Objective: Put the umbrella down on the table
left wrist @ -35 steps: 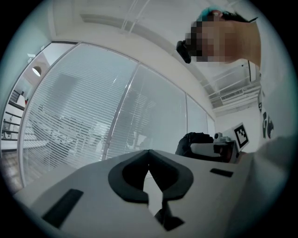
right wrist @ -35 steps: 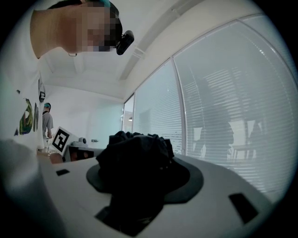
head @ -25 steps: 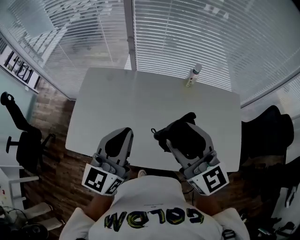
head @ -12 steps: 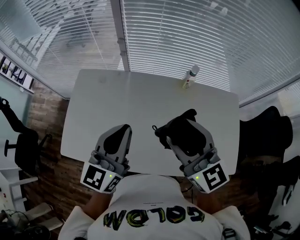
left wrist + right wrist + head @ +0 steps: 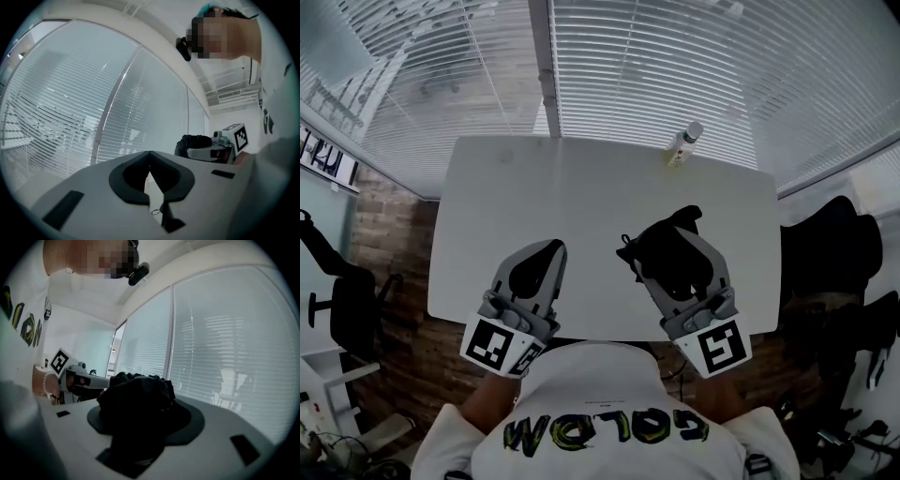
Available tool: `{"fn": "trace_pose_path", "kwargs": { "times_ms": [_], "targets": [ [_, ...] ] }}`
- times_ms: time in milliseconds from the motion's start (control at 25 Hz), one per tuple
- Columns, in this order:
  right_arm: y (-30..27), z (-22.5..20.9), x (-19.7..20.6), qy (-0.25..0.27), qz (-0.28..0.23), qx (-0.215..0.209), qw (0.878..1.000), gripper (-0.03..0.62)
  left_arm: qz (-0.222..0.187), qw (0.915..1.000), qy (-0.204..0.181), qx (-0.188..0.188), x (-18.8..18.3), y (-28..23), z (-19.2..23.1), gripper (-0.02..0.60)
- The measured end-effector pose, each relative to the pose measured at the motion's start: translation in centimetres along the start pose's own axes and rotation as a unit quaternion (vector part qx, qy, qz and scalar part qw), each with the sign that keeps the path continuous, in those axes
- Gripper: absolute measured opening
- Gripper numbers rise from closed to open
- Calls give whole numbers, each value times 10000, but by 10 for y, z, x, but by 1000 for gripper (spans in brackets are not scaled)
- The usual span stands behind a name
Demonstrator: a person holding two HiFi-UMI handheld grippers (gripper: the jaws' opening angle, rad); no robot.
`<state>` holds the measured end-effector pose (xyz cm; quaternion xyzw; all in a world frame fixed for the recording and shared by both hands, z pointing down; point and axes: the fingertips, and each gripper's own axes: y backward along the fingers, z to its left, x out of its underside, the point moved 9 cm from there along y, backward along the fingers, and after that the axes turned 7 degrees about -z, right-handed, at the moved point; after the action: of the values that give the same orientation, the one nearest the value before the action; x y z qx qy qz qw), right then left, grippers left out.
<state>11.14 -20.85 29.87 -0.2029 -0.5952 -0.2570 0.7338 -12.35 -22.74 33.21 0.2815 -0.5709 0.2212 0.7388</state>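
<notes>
Umbrella (image 5: 667, 267), black and folded, was not yet down. Right gripper (image 5: 673, 234) had its fingers (image 5: 220, 432) pinching it over the near right part of the white surface (image 5: 581, 187); it looked clear of the top, though contact couldn't be confirmed. Left gripper (image 5: 542, 253) hovered beside it, fingers (image 5: 98, 201) pressed together at the tips, nothing between them. Bottle (image 5: 684, 145) stood at the far edge, well apart. Judgement: carry to the surface looked done, lowering and release were left, with bare top below.
</notes>
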Motion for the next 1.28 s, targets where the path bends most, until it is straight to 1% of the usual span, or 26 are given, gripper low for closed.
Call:
{"fn": "trace_pose_path", "kwargs": {
  "times_ms": [120,240,320,480,560,760,960,1160,1280],
  "targets": [
    [-14,15,3,464,206,20,9987,239,-16,10000,25,-12,0,8,11,11],
    [-22,28,15,860,817,-1,9929,239,-25,10000,81,-31,2,14,19,11],
    [-28,34,22,1186,1127,-3,9865,239,-46,9999,97,-20,3,16,22,11],
    [-44,44,32,2031,1427,-42,9687,238,-59,9999,113,-17,2,18,27,11],
    [-51,47,39,2296,1599,-103,9600,238,-63,9999,119,-27,2,18,30,11],
    [-64,53,59,2762,1952,-311,9405,238,-49,9999,150,-44,4,15,33,11],
    [-77,58,86,3058,2263,-580,9230,238,0,9998,167,-73,11,12,35,11],
    [-89,63,115,3459,2594,-868,8975,238,67,9997,197,-95,19,10,37,11],
    [-96,65,133,3649,2712,-996,8851,238,97,9997,197,-111,22,9,36,11]
  ]
}}
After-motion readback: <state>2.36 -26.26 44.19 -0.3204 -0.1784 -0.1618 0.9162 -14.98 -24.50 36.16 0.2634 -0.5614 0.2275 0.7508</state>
